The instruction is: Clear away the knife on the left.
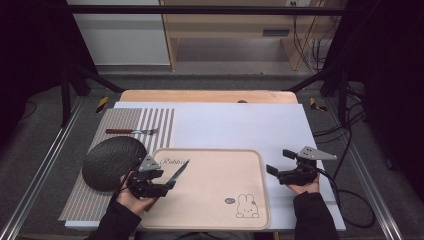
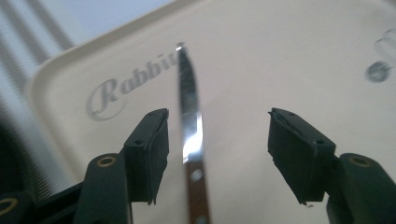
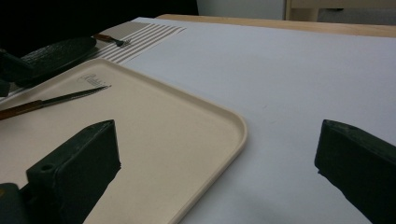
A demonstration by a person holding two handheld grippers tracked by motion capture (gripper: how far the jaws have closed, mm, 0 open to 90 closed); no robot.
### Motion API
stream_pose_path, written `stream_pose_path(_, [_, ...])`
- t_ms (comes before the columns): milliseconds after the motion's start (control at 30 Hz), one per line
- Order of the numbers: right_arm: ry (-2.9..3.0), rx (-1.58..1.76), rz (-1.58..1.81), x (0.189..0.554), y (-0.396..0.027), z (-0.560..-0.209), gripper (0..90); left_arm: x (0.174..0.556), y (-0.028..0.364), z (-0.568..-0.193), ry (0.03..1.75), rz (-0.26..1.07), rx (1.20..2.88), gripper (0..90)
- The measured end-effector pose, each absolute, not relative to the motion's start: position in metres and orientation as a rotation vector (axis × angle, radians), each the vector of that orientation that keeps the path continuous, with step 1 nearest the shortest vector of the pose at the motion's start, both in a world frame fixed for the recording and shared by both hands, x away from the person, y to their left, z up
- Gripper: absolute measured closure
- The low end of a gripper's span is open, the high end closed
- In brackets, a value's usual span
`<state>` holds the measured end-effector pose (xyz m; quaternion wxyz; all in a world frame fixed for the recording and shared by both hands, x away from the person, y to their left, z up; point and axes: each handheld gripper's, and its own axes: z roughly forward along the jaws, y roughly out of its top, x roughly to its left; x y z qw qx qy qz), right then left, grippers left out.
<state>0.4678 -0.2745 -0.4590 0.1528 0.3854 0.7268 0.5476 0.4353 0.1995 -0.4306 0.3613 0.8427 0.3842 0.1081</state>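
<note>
The knife (image 2: 190, 140) lies on the beige tray (image 1: 250, 210), at the tray's near left, its blade pointing toward the far right and its tip close to the printed word "Rabbit". In the left gripper view it runs up between the two black jaws of the left gripper (image 1: 167, 187), which stand apart on either side with clear gaps to the metal, so nothing presses on it; the wooden handle with its rivets lies back toward the hand. To my eye this is the moment of release: the knife has been set down on the tray and the grip given up.

The right gripper (image 1: 275, 169) rests at the tray's right edge, over the white sheet, its jaws wide apart and holding nothing. Left of the tray sits a dark round plate (image 1: 112, 162) on a striped placemat (image 1: 120, 120), and farther off on that mat lies a fork (image 1: 131, 131) with a reddish handle.

The next move likely calls for drawing the left gripper straight back along the handle, keeping the jaws spread so they do not drag the knife askew. If the cutlery is being gathered, the fork would be the following thing to fetch.
</note>
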Motion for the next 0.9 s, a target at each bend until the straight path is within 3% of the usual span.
stream_pose_path(167, [2.079, 1.103, 1.574, 0.468, -0.275, -0.459, 0.2, 0.444, 0.185, -0.438, 0.953, 0.281, 2.193, 40.0])
stream_pose_path(400, [2.08, 1.102, 1.574, 0.468, -0.275, -0.459, 0.3, 0.449, 0.18, -0.445, 0.97, 0.267, 2.218, 66.3])
stream_pose_path(600, [2.081, 1.103, 1.573, 0.468, -0.275, -0.459, 0.3, 0.451, 0.177, -0.452, 0.97, 0.264, 2.238, 83.5])
stream_pose_path(733, [2.083, 1.104, 1.572, 0.468, -0.275, -0.459, 0.3, 0.452, 0.175, -0.454, 0.971, 0.277, 2.249, 89.3])
stream_pose_path(900, [2.082, 1.103, 1.571, 0.468, -0.275, -0.459, 0.3, 0.454, 0.174, -0.458, 0.979, 0.283, 2.258, 89.7])
